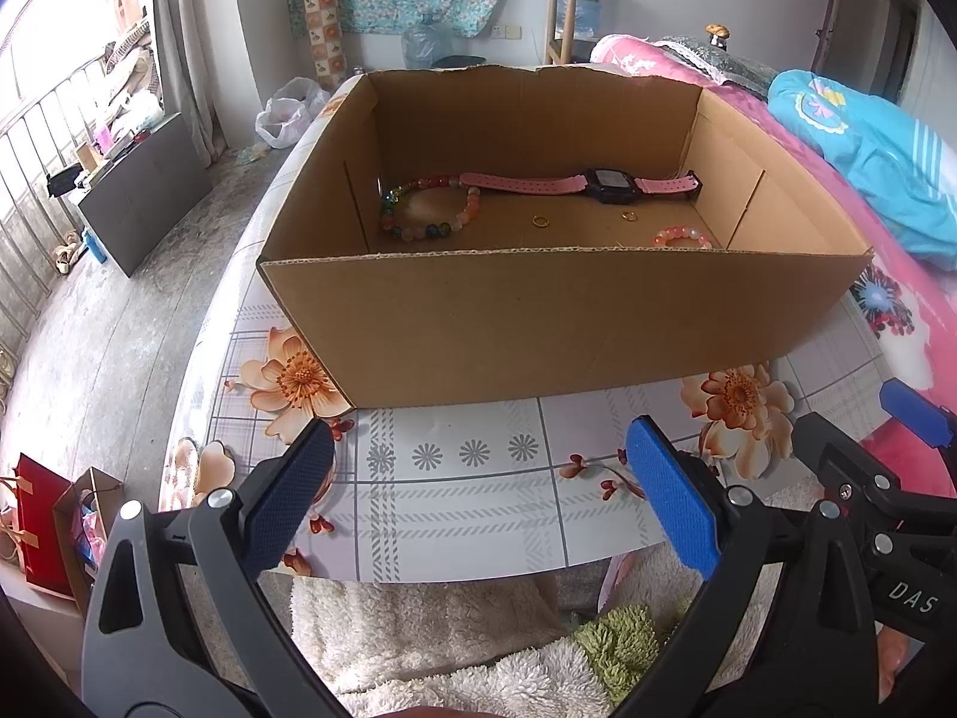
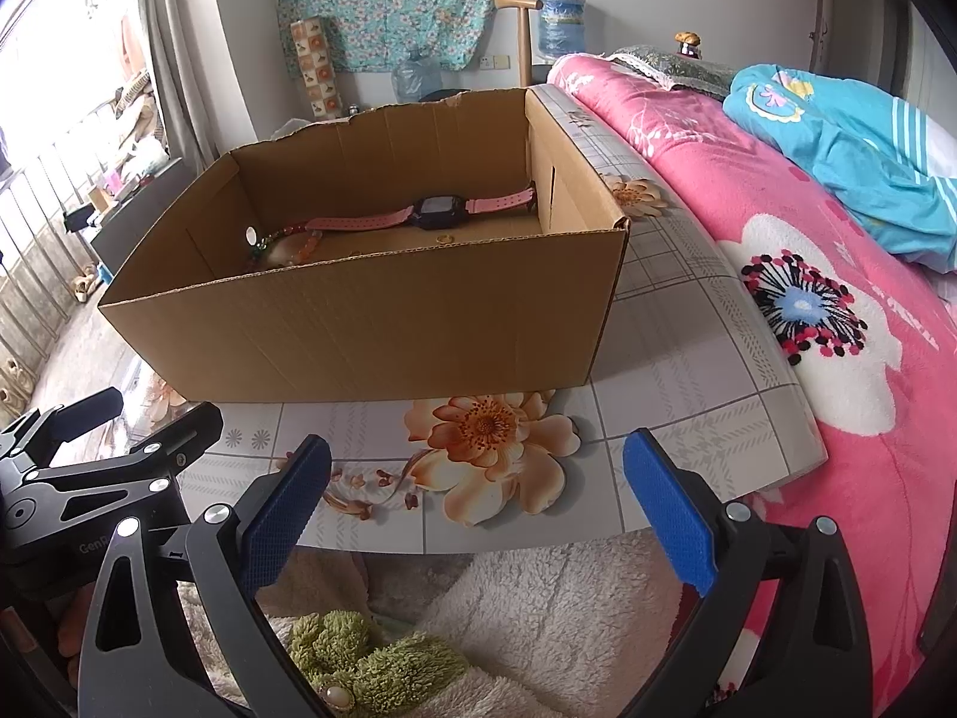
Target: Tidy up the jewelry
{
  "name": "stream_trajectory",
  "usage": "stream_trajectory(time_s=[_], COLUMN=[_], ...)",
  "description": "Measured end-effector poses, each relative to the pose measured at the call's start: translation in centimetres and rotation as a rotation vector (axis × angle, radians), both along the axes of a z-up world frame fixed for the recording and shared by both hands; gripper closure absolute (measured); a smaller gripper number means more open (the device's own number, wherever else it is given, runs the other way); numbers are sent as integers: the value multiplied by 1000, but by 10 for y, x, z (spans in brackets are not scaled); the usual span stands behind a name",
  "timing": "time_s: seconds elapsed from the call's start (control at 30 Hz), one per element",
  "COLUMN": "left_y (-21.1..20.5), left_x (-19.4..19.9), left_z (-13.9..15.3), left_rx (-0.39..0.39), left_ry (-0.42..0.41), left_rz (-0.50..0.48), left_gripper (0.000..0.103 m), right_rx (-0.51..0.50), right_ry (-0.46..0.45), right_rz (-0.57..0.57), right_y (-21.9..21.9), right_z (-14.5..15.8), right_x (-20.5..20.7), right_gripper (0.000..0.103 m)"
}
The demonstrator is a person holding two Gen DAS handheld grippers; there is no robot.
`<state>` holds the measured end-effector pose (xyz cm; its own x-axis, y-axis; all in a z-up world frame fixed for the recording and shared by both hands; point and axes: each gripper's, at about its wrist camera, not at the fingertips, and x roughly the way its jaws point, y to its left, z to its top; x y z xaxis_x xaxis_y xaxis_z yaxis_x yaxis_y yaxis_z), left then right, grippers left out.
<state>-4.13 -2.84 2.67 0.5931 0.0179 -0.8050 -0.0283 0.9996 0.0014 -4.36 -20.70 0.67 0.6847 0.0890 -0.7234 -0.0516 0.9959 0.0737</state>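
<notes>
Inside the cardboard box (image 1: 562,323) on the flowered worktop (image 1: 454,496) lie all the pieces: a pink-strapped watch (image 1: 607,185) along the far wall, a large multicoloured bead bracelet (image 1: 427,209) at the left end, a small pink bead bracelet (image 1: 682,236) near the front right, and two small gold rings (image 1: 540,220) on the floor between them. Both grippers hang short of the box's near wall, so everything lies ahead of and beyond the jaws, over that wall. The left gripper (image 1: 478,490) and the right gripper (image 2: 478,502) each stand wide open, holding nothing. The watch's long axis runs left to right, parallel to the far wall, face up and tilted towards the cameras. I judge the right gripper nearer the small bracelet, the left nearer the large one.
</notes>
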Motion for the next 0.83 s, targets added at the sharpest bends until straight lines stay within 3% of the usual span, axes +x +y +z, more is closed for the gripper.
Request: stream_trajectory(time_s=[0.83], left_y=[0], left_x=[0], left_z=[-4], left_rx=[-6], left_ry=[11], left_rz=[5], left_gripper=[8], right_rx=[1], right_ry=[5], right_rz=[5], right_y=[3], right_z=[-2], right_x=[1], right_gripper=[7])
